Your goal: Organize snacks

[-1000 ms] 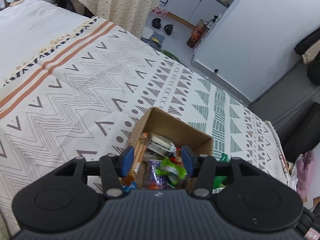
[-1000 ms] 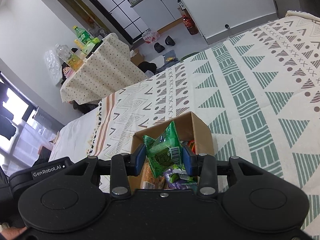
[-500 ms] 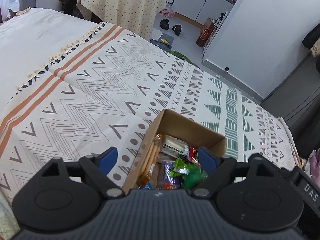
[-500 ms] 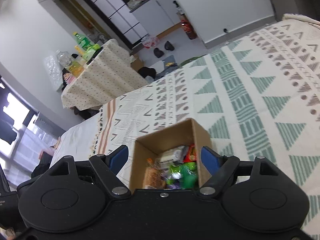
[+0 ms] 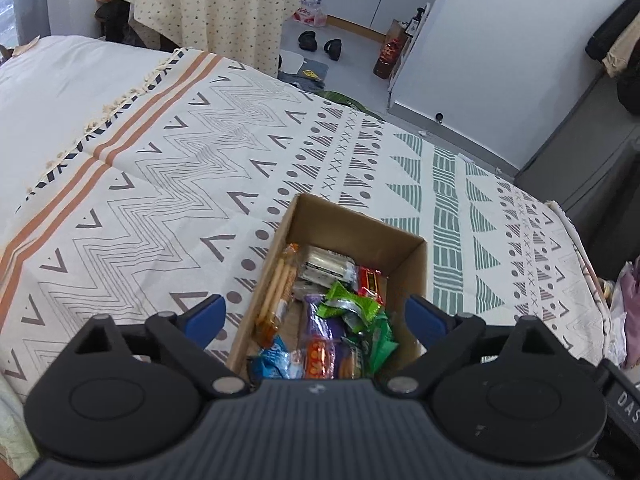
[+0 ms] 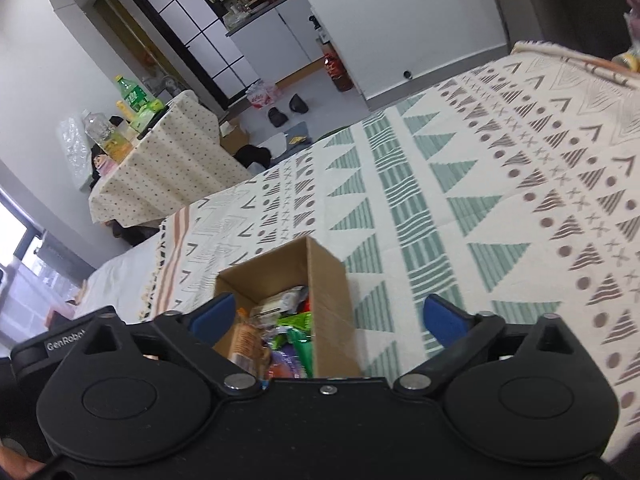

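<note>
An open cardboard box (image 5: 412, 268) sits on the patterned blanket (image 5: 160, 168) and holds several snack packets. Among them are a green packet (image 5: 380, 340), a purple one (image 5: 320, 320), a long orange stick pack (image 5: 276, 292) and a silver pack (image 5: 324, 268). My left gripper (image 5: 316, 316) is open and empty just above the box's near end. My right gripper (image 6: 330, 316) is open and empty, above and behind the same box (image 6: 328, 280), with the green packet (image 6: 300, 336) lying inside.
The blanket (image 6: 480, 200) covers a bed with a plain white sheet (image 5: 60, 76) at its left. Beyond the bed edge are a cloth-covered table (image 6: 160, 168) with bottles, shoes (image 5: 320, 42) on the floor, and white cabinets (image 6: 280, 40).
Both grippers opened. The right one let the green packet fall into the box, and both pulled back and up from it.
</note>
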A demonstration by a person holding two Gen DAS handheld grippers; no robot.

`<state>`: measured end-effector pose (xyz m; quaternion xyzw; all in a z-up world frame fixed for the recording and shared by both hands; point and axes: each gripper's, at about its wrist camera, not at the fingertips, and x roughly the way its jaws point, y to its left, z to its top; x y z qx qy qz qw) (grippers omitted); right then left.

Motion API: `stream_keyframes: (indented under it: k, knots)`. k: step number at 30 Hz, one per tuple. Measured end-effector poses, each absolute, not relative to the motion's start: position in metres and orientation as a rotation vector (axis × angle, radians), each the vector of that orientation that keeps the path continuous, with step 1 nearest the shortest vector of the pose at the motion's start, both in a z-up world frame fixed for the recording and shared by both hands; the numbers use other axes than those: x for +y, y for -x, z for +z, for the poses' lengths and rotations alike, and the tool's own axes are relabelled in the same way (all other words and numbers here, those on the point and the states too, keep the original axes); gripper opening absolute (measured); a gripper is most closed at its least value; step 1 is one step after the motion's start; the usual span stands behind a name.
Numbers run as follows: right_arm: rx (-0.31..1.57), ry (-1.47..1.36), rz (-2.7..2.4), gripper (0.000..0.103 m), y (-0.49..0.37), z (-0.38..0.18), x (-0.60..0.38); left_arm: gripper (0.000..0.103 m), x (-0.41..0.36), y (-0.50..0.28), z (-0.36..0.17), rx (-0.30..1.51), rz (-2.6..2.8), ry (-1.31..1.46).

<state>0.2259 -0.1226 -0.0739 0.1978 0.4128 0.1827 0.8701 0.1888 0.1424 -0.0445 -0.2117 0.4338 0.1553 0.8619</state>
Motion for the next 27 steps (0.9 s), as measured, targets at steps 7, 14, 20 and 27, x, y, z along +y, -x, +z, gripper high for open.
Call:
stream_keyframes:
  k: [7,14,20,27]
  knots:
    - [0.866,-0.392,0.341,0.103,-0.212,-0.064,-0.147,0.103,0.118,-0.182,-0.032,0.902,0.291,0.406]
    - [0.839,-0.355,0.312,0.103,-0.189,-0.053,-0.169,0.103,0.097,-0.163,-0.017,0.885,0.243,0.351]
    - [0.833,-0.307,0.29,0.103,-0.164,-0.042,-0.179,0.103,0.082,-0.141,-0.006,0.879,0.178,0.312]
    - [0.79,-0.282,0.27,0.103,-0.138,-0.025,-0.191,0.103,0.069,-0.116,0.007,0.858,0.154,0.247]
